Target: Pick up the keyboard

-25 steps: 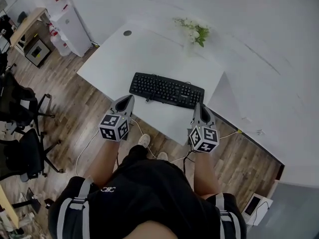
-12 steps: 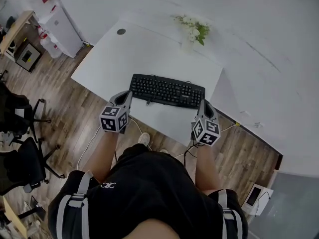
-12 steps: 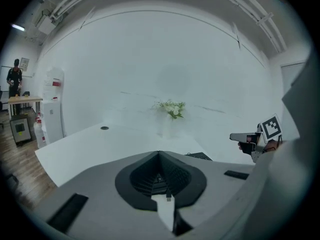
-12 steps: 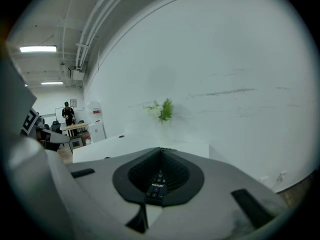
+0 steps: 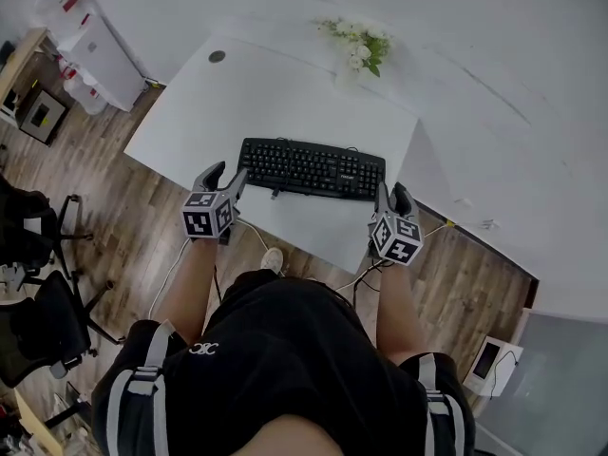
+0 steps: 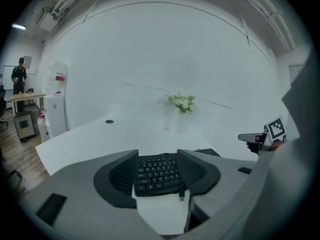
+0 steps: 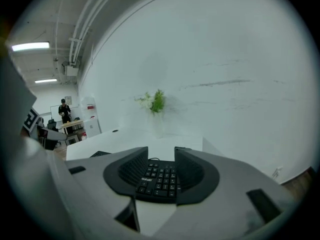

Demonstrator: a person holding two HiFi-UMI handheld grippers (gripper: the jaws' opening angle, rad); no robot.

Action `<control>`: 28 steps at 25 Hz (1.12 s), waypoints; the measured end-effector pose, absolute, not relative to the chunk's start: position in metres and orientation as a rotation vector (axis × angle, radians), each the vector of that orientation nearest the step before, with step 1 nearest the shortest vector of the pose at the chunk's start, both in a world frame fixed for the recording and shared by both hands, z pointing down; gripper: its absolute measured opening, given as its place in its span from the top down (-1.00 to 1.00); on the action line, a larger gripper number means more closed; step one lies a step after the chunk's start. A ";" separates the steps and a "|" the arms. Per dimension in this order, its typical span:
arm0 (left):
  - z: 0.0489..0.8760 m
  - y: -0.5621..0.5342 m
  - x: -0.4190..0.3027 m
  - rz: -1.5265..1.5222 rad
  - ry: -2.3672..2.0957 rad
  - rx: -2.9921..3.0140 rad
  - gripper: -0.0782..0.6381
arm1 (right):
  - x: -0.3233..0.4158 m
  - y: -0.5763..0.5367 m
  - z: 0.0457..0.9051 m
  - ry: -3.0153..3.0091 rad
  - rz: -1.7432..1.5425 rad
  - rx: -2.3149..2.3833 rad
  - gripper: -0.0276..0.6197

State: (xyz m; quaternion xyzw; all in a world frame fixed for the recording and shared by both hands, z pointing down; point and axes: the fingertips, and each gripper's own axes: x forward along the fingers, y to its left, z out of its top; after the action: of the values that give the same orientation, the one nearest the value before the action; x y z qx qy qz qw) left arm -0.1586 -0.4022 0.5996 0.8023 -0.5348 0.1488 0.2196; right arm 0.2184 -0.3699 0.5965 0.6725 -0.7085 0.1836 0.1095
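A black keyboard [image 5: 312,168] lies flat on the white table [image 5: 275,93], near its front edge. My left gripper [image 5: 226,175] sits at the keyboard's left end, its jaws opening. The keyboard's left end [image 6: 157,174] shows in the gap just beyond the tips, and the pads do not touch it. My right gripper [image 5: 392,194] is at the right end, its jaws opening too. The keyboard's right end [image 7: 159,180] lies low in that gap, untouched. A cable plug [image 6: 181,196] lies in front of the keyboard.
A vase of white flowers [image 5: 356,50] stands at the table's far edge against the wall. Office chairs [image 5: 38,255] and a white cabinet [image 5: 90,46] stand on the wood floor to the left. A person [image 6: 19,76] stands far off.
Both grippers have moved forward and down to the keyboard's two ends. Their jaws, shut in the earlier frames, now stand apart.
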 end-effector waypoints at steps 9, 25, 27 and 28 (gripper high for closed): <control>0.632 -0.420 -0.159 0.511 -1.396 2.184 0.06 | 0.232 -0.388 0.629 -2.048 0.604 1.895 0.34; 0.722 -0.467 -0.176 0.607 -1.197 1.955 0.06 | 0.249 -0.430 0.719 -1.995 1.032 1.796 0.34; 0.728 -0.471 -0.171 0.599 -1.169 1.943 0.06 | 0.253 -0.433 0.726 -1.969 1.064 1.796 0.34; 0.730 -0.474 -0.168 0.597 -1.158 1.940 0.06 | 0.256 -0.433 0.730 -1.955 1.070 1.791 0.34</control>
State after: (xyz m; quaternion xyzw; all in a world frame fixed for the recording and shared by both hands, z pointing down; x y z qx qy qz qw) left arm -0.1684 -0.4736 0.7299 0.7638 -0.4561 0.2352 0.3916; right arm 0.2557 -0.4332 0.7301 0.6202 -0.6769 0.3706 0.1407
